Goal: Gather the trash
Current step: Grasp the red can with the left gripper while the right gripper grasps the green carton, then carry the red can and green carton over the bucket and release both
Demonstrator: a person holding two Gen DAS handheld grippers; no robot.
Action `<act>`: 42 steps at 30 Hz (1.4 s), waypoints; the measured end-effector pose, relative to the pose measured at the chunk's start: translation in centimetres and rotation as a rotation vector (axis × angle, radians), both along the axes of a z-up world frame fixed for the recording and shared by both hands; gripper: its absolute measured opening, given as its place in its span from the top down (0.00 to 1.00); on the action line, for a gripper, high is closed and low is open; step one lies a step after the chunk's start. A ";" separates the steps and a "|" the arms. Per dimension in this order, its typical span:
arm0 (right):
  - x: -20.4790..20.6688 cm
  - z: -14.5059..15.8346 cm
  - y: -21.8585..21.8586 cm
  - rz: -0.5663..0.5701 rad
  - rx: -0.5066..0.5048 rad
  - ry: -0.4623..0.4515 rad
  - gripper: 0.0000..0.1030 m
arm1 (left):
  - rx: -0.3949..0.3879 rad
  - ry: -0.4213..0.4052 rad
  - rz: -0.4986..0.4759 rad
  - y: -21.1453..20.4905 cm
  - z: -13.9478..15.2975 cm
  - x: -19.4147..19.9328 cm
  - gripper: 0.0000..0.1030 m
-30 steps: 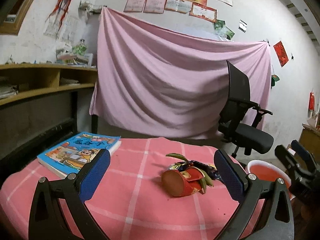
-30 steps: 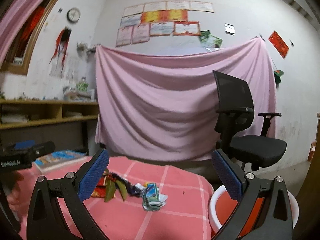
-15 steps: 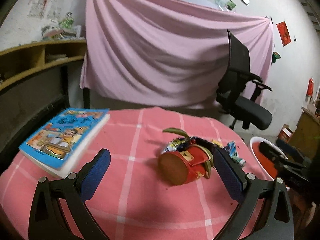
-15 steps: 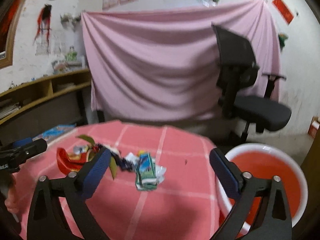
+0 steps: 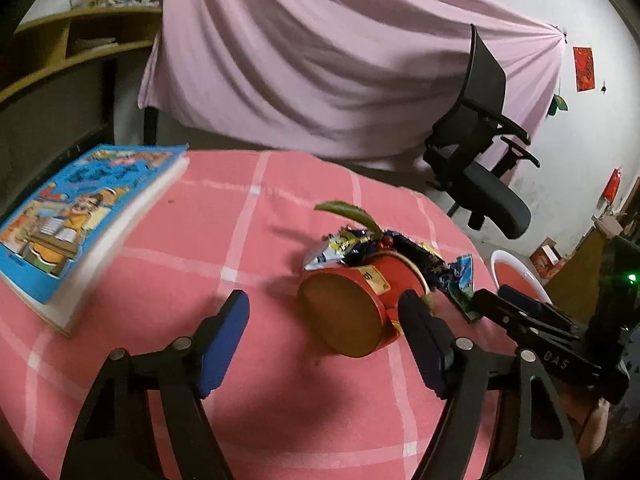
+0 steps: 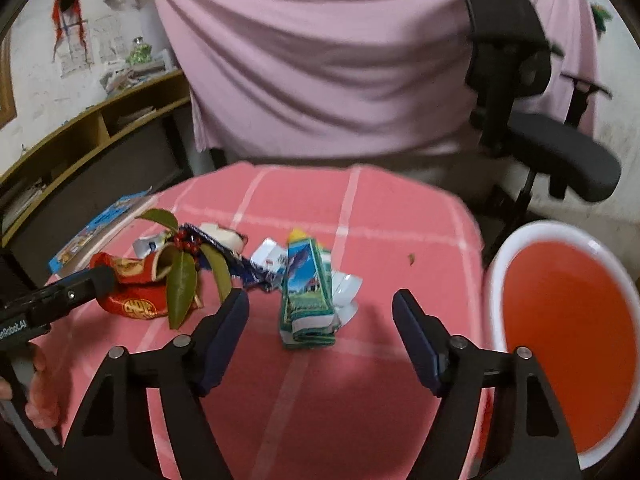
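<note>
A pile of trash lies on the pink checked tablecloth [image 5: 192,248]. In it are a red paper cup [image 5: 352,308] on its side, a leafy twig with red berries [image 6: 184,276], crumpled blue and white wrappers [image 5: 340,248] and a flattened green pack [image 6: 308,300]. My left gripper [image 5: 324,320] is closing; the cup's base lies between its fingers, close to the right pad and clear of the left one. My right gripper [image 6: 320,320] is also closing, with the green pack between its fingers and neither pad touching it.
A white bucket with a red inside [image 6: 560,320] stands on the floor by the table's right edge. A blue picture book [image 5: 80,216] lies at the table's left. A black office chair [image 5: 480,160], a hanging pink sheet [image 6: 320,60] and a wooden shelf [image 5: 80,36] stand behind.
Both grippers have tilted down and come closer to the table. Their jaws have narrowed. The cup now lies between the left fingers and the green pack between the right ones.
</note>
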State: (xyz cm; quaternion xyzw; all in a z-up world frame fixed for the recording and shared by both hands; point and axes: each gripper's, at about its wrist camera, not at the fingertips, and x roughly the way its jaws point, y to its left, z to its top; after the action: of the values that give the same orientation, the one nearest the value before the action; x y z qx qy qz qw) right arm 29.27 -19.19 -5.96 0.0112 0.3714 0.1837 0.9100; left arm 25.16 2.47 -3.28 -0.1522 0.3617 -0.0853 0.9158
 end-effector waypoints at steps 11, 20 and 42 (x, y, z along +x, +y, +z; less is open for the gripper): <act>0.5 -0.6 0.6 0.029 0.023 0.064 0.66 | -0.064 0.041 -0.048 0.6 -0.2 0.7 0.63; -0.1 -0.4 1.2 0.047 0.017 0.049 0.78 | -0.082 0.029 0.000 1.3 0.0 0.1 0.74; -7.2 4.0 0.3 0.060 0.090 -0.424 0.78 | 0.021 -0.346 0.054 -0.2 3.8 -7.8 0.74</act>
State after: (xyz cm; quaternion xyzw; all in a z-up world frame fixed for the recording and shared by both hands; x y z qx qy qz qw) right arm 22.10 -18.91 -1.98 0.0017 0.1631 0.2254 0.9605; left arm 17.36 2.24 0.48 -0.1352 0.1954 -0.0817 0.9679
